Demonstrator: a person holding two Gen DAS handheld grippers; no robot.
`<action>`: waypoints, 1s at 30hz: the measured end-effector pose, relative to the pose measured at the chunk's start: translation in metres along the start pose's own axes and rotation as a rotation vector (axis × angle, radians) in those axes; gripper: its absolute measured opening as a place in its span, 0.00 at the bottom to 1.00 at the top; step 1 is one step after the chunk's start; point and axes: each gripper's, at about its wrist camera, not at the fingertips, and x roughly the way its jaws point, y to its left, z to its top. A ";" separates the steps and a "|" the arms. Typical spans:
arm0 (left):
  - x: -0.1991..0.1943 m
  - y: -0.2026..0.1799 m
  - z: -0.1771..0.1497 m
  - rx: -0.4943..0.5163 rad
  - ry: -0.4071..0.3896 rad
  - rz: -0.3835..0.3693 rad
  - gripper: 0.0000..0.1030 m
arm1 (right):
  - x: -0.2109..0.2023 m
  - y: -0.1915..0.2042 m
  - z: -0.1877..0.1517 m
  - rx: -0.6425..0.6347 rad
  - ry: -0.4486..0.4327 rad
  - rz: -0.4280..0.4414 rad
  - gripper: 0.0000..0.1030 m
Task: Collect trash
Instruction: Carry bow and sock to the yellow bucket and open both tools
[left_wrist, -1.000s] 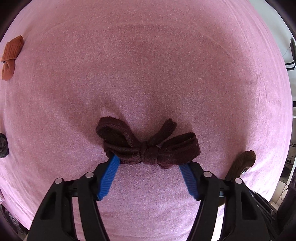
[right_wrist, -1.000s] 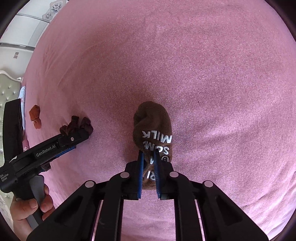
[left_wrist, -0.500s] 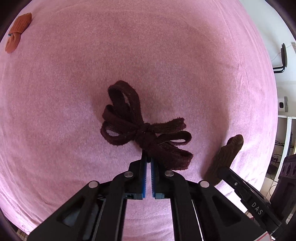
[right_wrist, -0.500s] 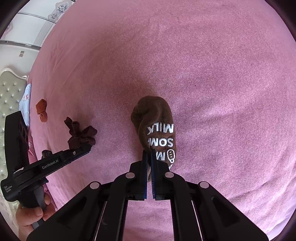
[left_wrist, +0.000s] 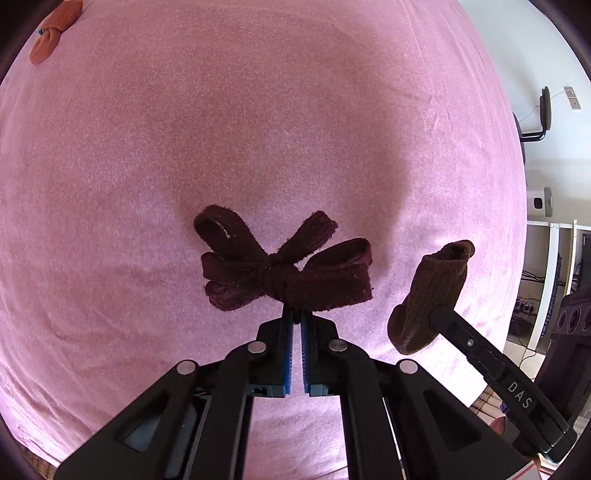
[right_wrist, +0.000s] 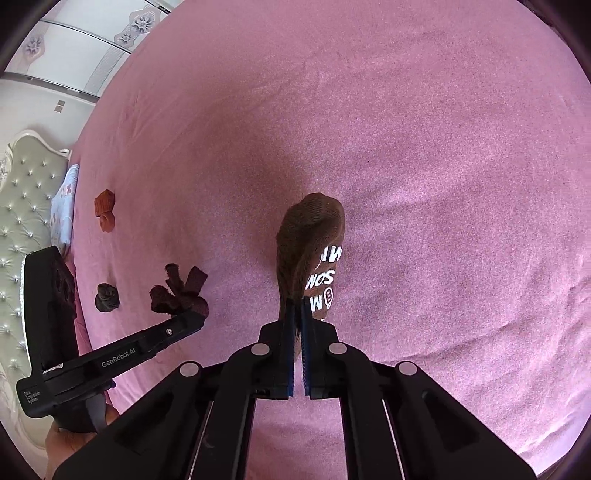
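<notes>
A pink bedspread fills nearly all of both wrist views, spreading out ahead of and beneath the 2 tools. At the far left of the right wrist view stands a pale tufted headboard.

The left gripper has its 2 blue-padded jaws pressed together on the lower edge of a dark maroon knotted sock bundle, which spreads into loops directly ahead of the fingertips, seemingly lifted off the bedspread. The right gripper is likewise clenched, pinching the cuff end of a brown sock with white lettering; the sock extends forward from the fingertips, its toe farthest away. From the left wrist view this same sock hangs just right of the maroon bundle, apart from it.

Well ahead and left of the left gripper, near the bedspread's far edge, lies an orange sock. In the right wrist view a small dark balled sock rests on the bedspread left of the maroon bundle, beyond the other tool's body.
</notes>
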 end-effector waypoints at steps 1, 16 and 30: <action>-0.002 -0.003 -0.006 0.003 -0.002 -0.005 0.04 | -0.005 -0.002 -0.004 -0.002 -0.001 0.003 0.03; -0.016 -0.049 -0.076 0.131 0.036 -0.037 0.04 | -0.054 -0.022 -0.091 0.047 -0.027 0.014 0.03; -0.025 -0.096 -0.163 0.321 0.059 -0.042 0.04 | -0.109 -0.065 -0.190 0.152 -0.113 0.017 0.03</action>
